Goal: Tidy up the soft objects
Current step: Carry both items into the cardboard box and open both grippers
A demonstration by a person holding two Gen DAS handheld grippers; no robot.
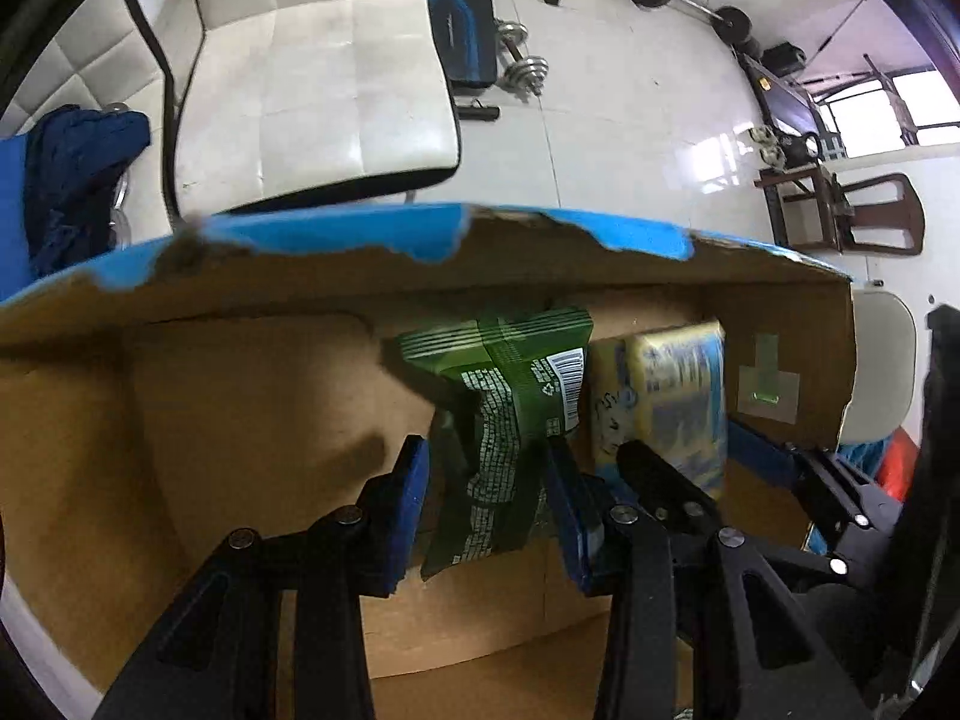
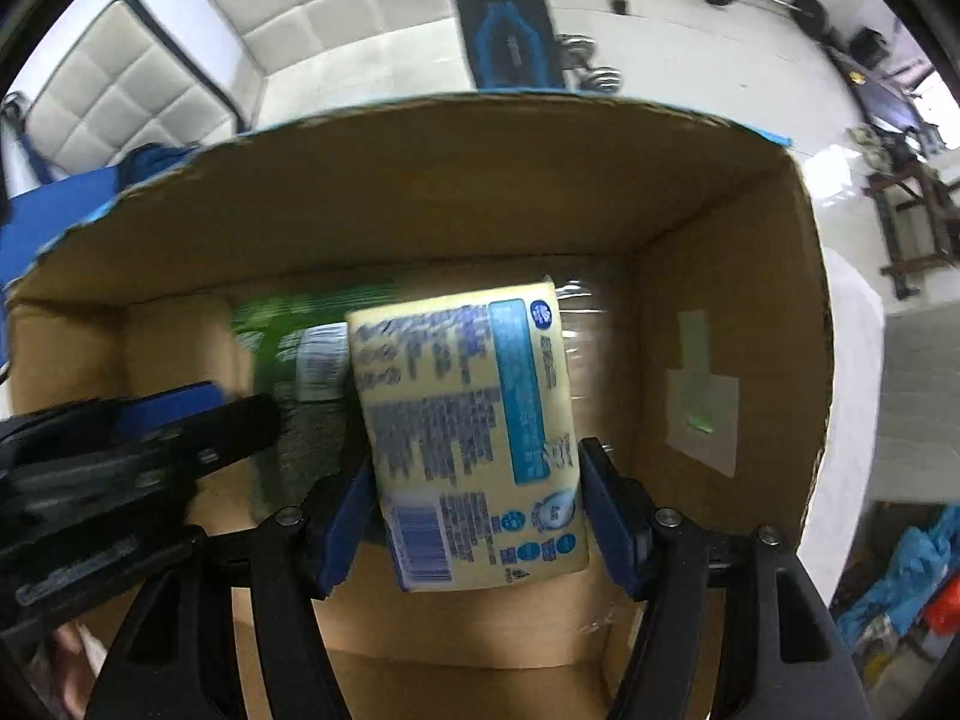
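A green soft packet (image 1: 510, 414) stands in the cardboard box (image 1: 252, 420) between the fingers of my left gripper (image 1: 489, 468), which closes on its lower part. My right gripper (image 2: 474, 480) is shut on a yellow and blue tissue pack (image 2: 474, 420) and holds it inside the same box (image 2: 738, 276), near the right wall. The yellow pack (image 1: 678, 384) stands right of the green packet in the left wrist view, with the right gripper (image 1: 684, 450) around it. The green packet (image 2: 282, 324) and the left gripper (image 2: 198, 420) show blurred at left in the right wrist view.
The box has a torn blue rim (image 1: 384, 234) and a taped patch (image 2: 702, 414) on its right wall. White padded chairs (image 1: 318, 72) stand behind it, with a dark blue cloth (image 1: 78, 174) at the left. Weights (image 1: 522, 63) lie on the tiled floor.
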